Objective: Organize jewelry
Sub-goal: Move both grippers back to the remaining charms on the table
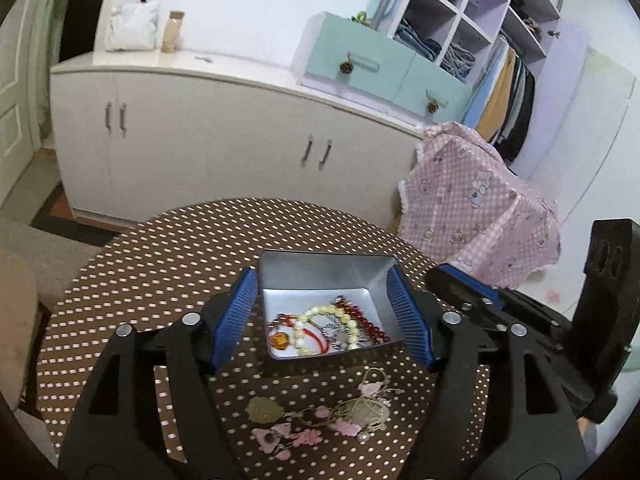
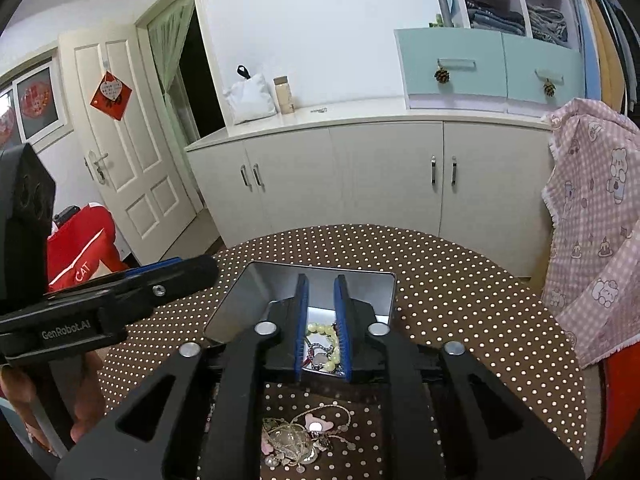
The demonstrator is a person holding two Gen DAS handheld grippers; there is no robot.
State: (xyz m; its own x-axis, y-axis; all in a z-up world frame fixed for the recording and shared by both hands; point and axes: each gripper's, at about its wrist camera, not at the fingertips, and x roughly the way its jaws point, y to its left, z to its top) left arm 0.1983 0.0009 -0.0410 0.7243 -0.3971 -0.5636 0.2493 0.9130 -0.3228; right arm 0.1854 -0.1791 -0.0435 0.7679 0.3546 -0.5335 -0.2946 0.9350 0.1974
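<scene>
A grey metal tin (image 1: 320,270) stands on the round polka-dot table (image 1: 160,264). It holds a cream bead bracelet (image 1: 320,314), dark red beads (image 1: 366,320), a red cord with an amber bead (image 1: 280,340) and a silver chain. My left gripper (image 1: 324,316) is open, its blue pads on either side of the tin. My right gripper (image 2: 322,328) hovers over the tin (image 2: 260,284), jaws narrowly apart with nothing between them; the cream bracelet (image 2: 320,328) shows through the gap. A tangle of pink and gold jewelry (image 1: 332,412) lies on the table in front of the tin, also in the right wrist view (image 2: 300,436).
White cabinets (image 1: 200,132) stand behind the table. A pink checked cloth (image 1: 480,208) hangs over a chair at the right. A shelf with clothes and teal drawers (image 1: 360,64) sits at the back right. A red bag (image 2: 84,252) lies by the door at left.
</scene>
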